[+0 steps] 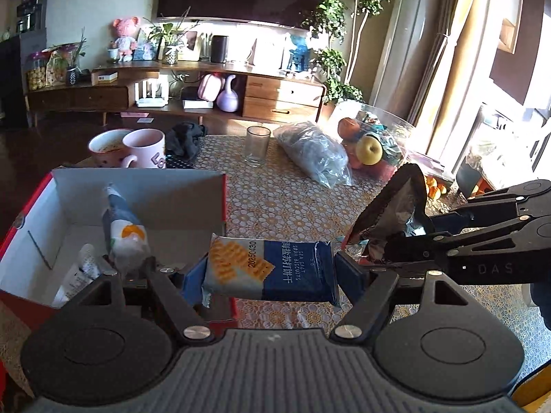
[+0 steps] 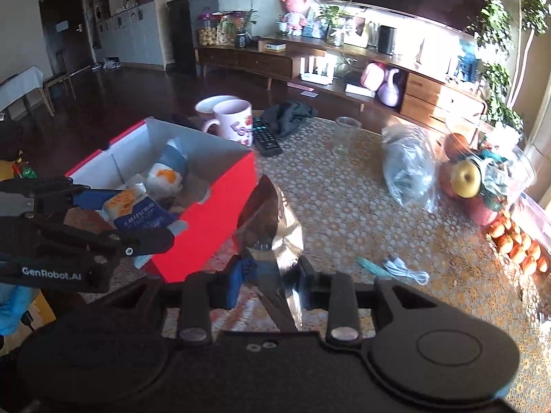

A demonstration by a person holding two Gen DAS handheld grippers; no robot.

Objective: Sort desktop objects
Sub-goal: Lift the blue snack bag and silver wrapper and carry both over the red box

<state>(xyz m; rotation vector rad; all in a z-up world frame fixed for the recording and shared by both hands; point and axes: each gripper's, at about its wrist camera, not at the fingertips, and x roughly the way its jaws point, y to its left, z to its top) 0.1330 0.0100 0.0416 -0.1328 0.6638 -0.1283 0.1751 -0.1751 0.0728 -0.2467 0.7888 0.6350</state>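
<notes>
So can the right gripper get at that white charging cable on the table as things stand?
Probably not yet: the right gripper is shut on a foil snack bag. The white cable itself lies unobstructed on the table.

The biscuit packet [image 1: 268, 272] was blue and white with orange crackers. The box [image 2: 206, 220] was red outside, white inside. The surface [image 1: 282, 192] had a golden floral pattern.

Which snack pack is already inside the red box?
The white pack with the orange spot, leaning inside the red box. The blue biscuit pack is in the left gripper and the shiny bag in the right gripper.
</notes>
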